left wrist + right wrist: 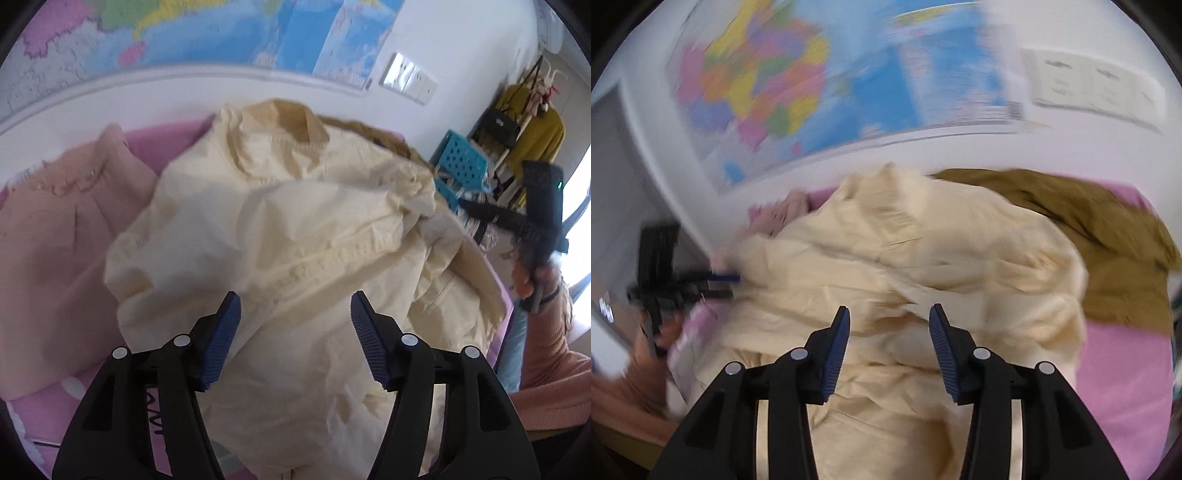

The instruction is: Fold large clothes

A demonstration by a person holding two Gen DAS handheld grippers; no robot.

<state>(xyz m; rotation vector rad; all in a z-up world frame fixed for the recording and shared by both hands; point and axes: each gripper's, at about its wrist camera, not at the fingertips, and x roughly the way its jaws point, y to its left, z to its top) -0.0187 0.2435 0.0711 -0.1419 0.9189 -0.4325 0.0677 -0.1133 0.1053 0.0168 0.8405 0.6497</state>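
Note:
A large cream jacket point(280, 229) lies crumpled on a pink bed sheet point(162, 144), its collar toward the wall. My left gripper point(295, 314) is open and empty just above the jacket's near part. My right gripper point(889, 325) is also open and empty above the jacket point(905, 258). The right wrist view is motion-blurred. The right gripper also shows at the far right of the left wrist view point(532, 225), and the left gripper shows at the left of the right wrist view point(687, 284) by the jacket's edge.
A peach-pink garment point(62, 236) lies left of the jacket. An olive-brown garment point(1089, 243) lies behind it to the right. A map point(229, 29) hangs on the wall. A blue crate point(461, 162) and a rack with a yellow garment point(532, 133) stand at right.

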